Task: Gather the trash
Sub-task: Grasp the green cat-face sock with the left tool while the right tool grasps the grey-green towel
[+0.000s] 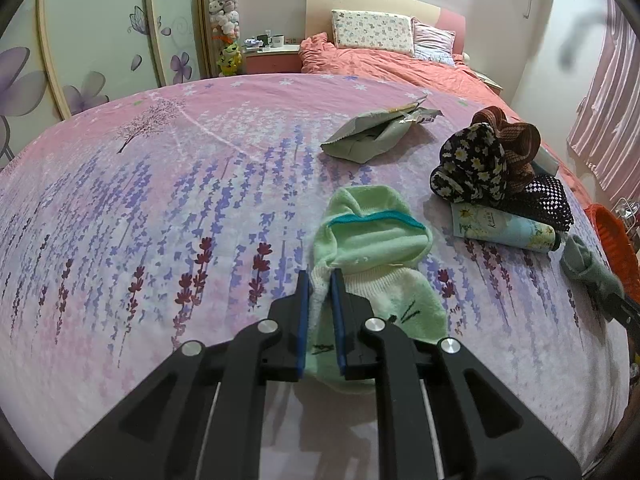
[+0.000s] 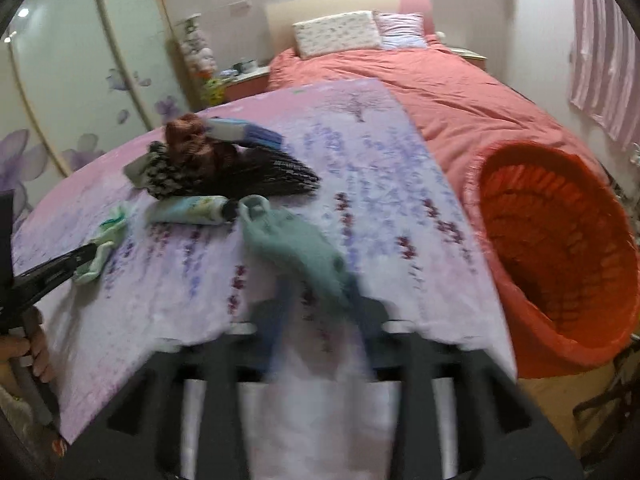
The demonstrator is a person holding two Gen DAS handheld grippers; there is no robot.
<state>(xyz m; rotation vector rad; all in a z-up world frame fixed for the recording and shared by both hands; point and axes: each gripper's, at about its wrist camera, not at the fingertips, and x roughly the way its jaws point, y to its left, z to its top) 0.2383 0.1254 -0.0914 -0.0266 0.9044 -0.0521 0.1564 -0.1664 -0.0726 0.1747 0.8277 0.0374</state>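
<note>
My left gripper is shut on a pair of light green socks lying on the floral bedsheet; it also shows in the right wrist view with the socks. My right gripper is blurred by motion and holds a grey-green sock between its fingers, left of the orange basket. A crumpled grey mailing bag lies further back on the sheet.
A pile of scrunchies and dark cloth and a cream tube lie at the right of the sheet; both show in the right wrist view. A salmon duvet, pillows and a nightstand lie beyond. Wardrobe doors stand left.
</note>
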